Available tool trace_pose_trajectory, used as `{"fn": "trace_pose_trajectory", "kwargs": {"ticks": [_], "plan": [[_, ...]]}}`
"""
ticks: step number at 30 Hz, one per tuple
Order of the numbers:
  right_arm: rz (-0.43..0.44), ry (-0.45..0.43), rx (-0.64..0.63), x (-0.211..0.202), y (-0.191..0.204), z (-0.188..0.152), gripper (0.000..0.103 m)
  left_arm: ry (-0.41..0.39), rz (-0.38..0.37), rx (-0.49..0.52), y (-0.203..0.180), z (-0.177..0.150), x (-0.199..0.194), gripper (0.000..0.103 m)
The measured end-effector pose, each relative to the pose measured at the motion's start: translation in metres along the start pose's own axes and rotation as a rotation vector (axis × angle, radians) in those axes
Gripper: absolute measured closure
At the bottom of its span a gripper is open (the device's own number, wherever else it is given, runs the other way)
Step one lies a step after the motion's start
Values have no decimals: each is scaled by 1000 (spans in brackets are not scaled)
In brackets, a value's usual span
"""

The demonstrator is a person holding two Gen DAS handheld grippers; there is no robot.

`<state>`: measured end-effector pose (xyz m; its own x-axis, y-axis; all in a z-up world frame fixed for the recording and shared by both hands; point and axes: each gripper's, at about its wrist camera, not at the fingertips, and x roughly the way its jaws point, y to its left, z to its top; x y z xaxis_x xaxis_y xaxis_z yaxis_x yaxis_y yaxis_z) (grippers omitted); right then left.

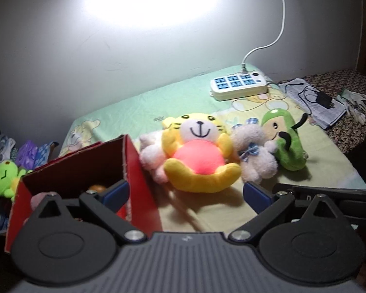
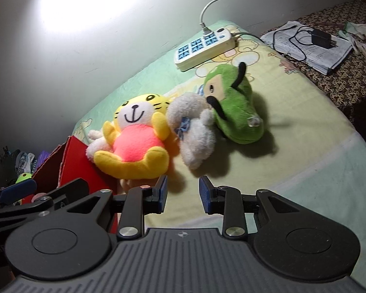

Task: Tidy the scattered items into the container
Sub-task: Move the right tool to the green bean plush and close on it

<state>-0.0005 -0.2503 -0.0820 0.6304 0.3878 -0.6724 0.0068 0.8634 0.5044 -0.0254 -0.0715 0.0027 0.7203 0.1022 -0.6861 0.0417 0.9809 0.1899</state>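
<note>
The red cardboard box (image 1: 90, 171) sits at nine o'clock in the left wrist view, already holding a few small items, so the tidy-up looks partway through. Three soft toys wait on the bedsheet (image 1: 317, 171) in a touching row: the yellow tiger plush (image 2: 134, 141) against the box wall, the white fluffy toy (image 2: 195, 134) beside it, the green plush (image 2: 234, 112) out at one o'clock. The left gripper (image 1: 185, 193) hangs wide open and empty, one finger over the box mouth. The right gripper (image 2: 183, 194) is parted a little, empty, lined up just short of the tiger. The next move, by the look of it: reach forward and pinch a toy. No readable writing shows on the power strip (image 2: 202, 46) or newspaper (image 2: 310, 48).
</note>
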Motion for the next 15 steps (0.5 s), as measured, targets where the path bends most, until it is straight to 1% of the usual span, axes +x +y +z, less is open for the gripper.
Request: {"fn": "trace_pose_trajectory", "kwargs": {"ticks": [6, 8, 11, 15], "plan": [[-50, -24, 64, -4, -45, 11, 71, 13, -205, -32, -26, 2, 22, 4], [-58, -32, 77, -4, -57, 17, 71, -4, -265, -31, -36, 4, 27, 4], [-47, -41, 88, -5, -72, 28, 71, -27, -331, -28, -48, 11, 38, 4], [-8, -51, 101, -3, -83, 49, 71, -20, -422, -42, -61, 22, 60, 4]]}}
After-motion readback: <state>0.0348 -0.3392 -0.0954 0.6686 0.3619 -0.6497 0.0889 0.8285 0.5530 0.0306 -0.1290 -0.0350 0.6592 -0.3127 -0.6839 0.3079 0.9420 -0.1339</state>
